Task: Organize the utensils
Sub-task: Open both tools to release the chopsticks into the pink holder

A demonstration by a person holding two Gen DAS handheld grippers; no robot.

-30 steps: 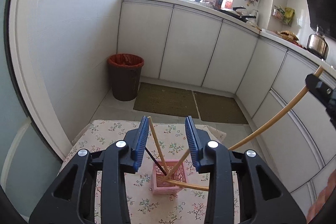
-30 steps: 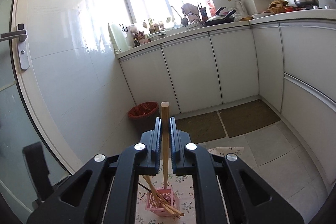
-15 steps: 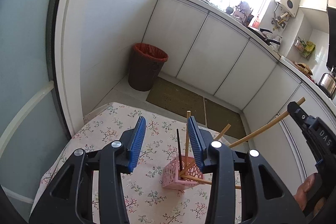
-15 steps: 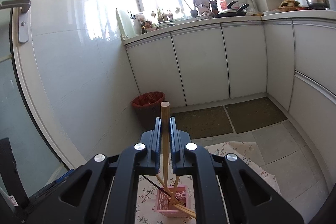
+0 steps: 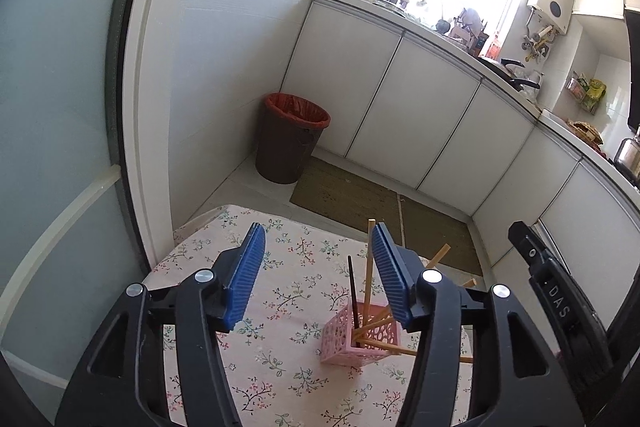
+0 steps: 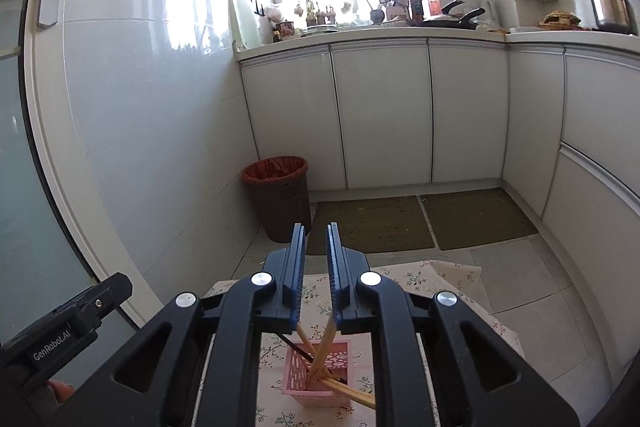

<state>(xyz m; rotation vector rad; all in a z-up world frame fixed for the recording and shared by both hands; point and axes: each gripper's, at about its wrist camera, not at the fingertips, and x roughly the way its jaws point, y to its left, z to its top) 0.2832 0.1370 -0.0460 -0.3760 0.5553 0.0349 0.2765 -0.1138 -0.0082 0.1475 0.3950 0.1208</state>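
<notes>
A white-cabinet kitchen surrounds a floral-cloth worktop (image 5: 280, 303); the pink basket (image 6: 318, 379) sits directly below the right gripper (image 6: 316, 275), its jaws slightly parted and empty; wooden chopsticks (image 5: 369, 267) lean upright inside; the left gripper (image 5: 318, 275), released wide, hangs above and beside it.

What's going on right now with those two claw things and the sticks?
Left gripper open, empty. Right gripper open, empty. Chopsticks in pink basket. Nothing blocking.

A pink lattice basket (image 5: 362, 341) stands upright, holding several leaning wooden chopsticks (image 5: 368, 267) and one dark one (image 5: 352, 291).
</notes>
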